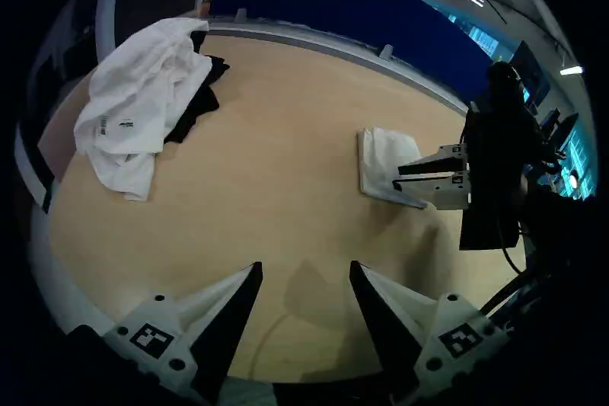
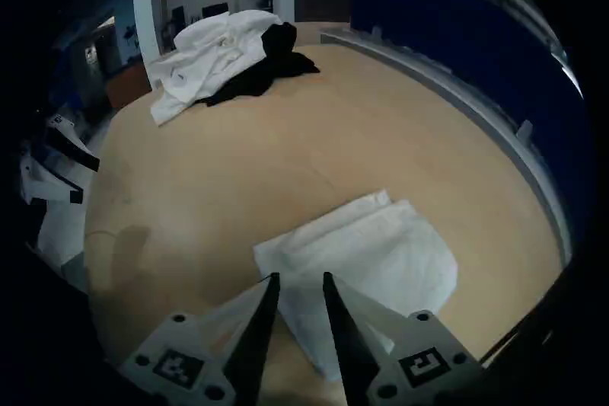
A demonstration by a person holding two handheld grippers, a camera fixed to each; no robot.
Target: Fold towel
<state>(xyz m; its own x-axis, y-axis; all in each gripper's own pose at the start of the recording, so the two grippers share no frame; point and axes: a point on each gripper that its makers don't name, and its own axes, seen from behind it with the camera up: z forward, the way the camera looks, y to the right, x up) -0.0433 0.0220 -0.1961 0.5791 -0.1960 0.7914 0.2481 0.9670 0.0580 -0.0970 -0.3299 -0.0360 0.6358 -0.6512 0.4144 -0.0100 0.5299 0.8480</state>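
Observation:
A white towel (image 1: 383,161) (image 2: 365,254) lies folded in a flat rectangle on the light wooden table (image 1: 266,177) (image 2: 304,139). My right gripper (image 2: 300,278) hovers at the towel's near edge, its fingers a narrow gap apart, with flat cloth showing between them and nothing pinched. The left gripper view shows that right gripper (image 1: 397,177) from the side, tips over the towel's edge, held by a dark-sleeved person (image 1: 498,162). My left gripper (image 1: 304,269) is wide open above bare table, well short of the towel. It appears again as the left gripper (image 2: 87,181) in the right gripper view.
A heap of white laundry (image 1: 137,101) (image 2: 213,52) with a black garment (image 1: 199,101) (image 2: 266,67) sits at a far corner of the table. A blue partition (image 1: 342,10) (image 2: 487,55) runs along the table's far edge. The table edge (image 2: 533,299) lies just beyond the towel.

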